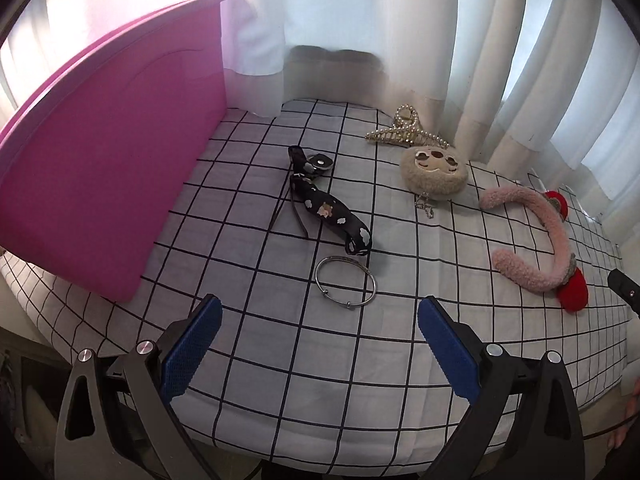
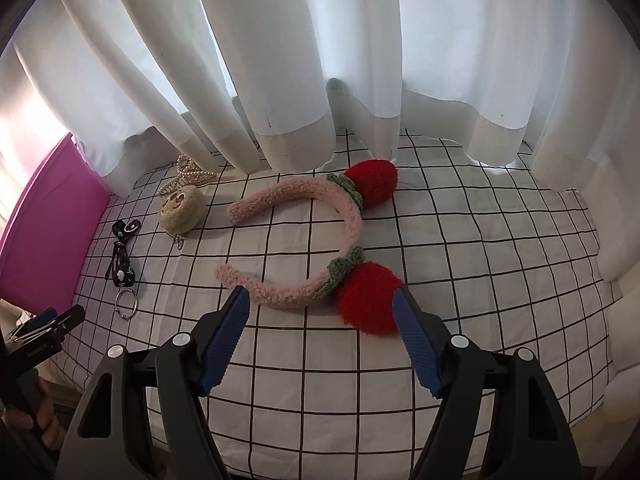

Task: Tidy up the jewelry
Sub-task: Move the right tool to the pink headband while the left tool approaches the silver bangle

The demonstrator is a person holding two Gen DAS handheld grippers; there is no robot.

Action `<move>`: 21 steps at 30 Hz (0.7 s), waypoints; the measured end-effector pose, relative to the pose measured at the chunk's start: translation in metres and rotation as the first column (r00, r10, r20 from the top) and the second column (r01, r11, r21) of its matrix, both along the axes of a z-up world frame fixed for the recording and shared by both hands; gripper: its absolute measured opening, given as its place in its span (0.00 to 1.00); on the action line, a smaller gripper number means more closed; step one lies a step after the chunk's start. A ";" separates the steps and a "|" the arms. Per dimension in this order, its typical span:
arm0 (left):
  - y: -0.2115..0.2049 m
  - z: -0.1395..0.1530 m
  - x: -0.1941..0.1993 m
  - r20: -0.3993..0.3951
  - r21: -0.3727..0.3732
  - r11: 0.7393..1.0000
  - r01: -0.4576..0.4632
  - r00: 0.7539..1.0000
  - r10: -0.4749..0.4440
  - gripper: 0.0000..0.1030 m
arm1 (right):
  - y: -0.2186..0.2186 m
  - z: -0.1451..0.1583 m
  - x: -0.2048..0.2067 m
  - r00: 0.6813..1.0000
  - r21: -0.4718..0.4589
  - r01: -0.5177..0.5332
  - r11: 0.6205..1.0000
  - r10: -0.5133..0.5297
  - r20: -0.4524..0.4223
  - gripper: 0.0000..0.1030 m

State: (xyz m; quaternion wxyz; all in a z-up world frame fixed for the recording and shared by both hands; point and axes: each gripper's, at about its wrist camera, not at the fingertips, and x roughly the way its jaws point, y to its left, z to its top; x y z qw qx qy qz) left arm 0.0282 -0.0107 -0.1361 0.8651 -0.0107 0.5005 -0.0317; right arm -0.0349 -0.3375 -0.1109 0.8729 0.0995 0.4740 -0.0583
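Jewelry lies loose on a checked cloth [image 1: 280, 360], nothing sorted yet by the look of it. Pink box [image 1: 104, 152] stands at the left edge, its side wall toward both cameras, inside hidden. Bangle [image 1: 346, 283] lies flat just ahead of the left gripper [image 1: 320, 344], touching or nearly touching the tip of the black strap [image 1: 332, 216]. Further back: pearl clip [image 1: 404, 130], plush face charm [image 1: 434, 170] with a chain. Headband [image 2: 312, 240] with two red strawberries lies to the right; the near strawberry [image 2: 366, 300] sits right at the right gripper [image 2: 320, 320].

Left tongs spread wide, nothing between the pads. Right tongs also spread, empty; the headband's near arm and strawberry sit at the fingertips but are not pinched.

Risks, judged from this:
- Bangle is thin, flat, metal: pads may slide over it or skate it across the cloth, or pinch the cloth instead.
- Bangle next to the strap: a closing grip could catch the strap and drag both.
- Headband is springy and fuzzy: grabbing the strawberry alone may let the band swing or slip out.
- Box opening not visible, so a drop could hit the wall or rim.
- The two grippers work close together; the left one shows at the right camera's left edge, so collision is possible.
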 end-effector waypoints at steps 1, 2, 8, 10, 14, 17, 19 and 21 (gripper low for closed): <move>-0.002 -0.005 0.001 -0.006 0.001 1.000 -0.002 1.000 0.002 0.94 | -0.003 -0.004 0.003 1.000 0.003 0.004 1.000 -0.004 -0.010 0.69; -0.004 -0.009 0.002 -0.010 0.001 1.000 -0.003 1.000 0.003 0.94 | -0.007 -0.008 0.007 1.000 0.007 0.008 1.000 -0.008 -0.019 0.69; -0.008 -0.026 0.007 -0.021 0.010 0.999 -0.033 0.999 0.033 0.94 | -0.023 -0.029 0.027 0.998 0.014 0.016 1.000 -0.016 -0.059 0.69; -0.008 -0.030 0.009 -0.024 0.003 0.999 -0.048 0.999 0.049 0.94 | -0.028 -0.034 0.034 0.998 0.018 0.018 1.000 -0.017 -0.067 0.69; -0.007 -0.038 0.011 -0.033 0.002 0.997 -0.075 0.997 0.075 0.94 | -0.030 -0.043 0.049 0.996 0.028 0.001 1.000 0.002 -0.088 0.69; -0.008 -0.043 0.013 -0.039 0.009 0.996 -0.091 0.995 0.092 0.94 | -0.029 -0.049 0.058 0.995 0.022 -0.017 1.000 0.019 -0.093 0.69; -0.008 -0.045 0.014 -0.040 0.008 0.995 -0.098 0.994 0.098 0.94 | -0.028 -0.053 0.063 0.994 0.019 -0.024 1.000 0.026 -0.102 0.69; -0.009 -0.047 0.016 -0.040 0.005 0.995 -0.104 0.994 0.104 0.94 | -0.028 -0.059 0.068 0.993 0.020 -0.028 0.999 0.030 -0.115 0.69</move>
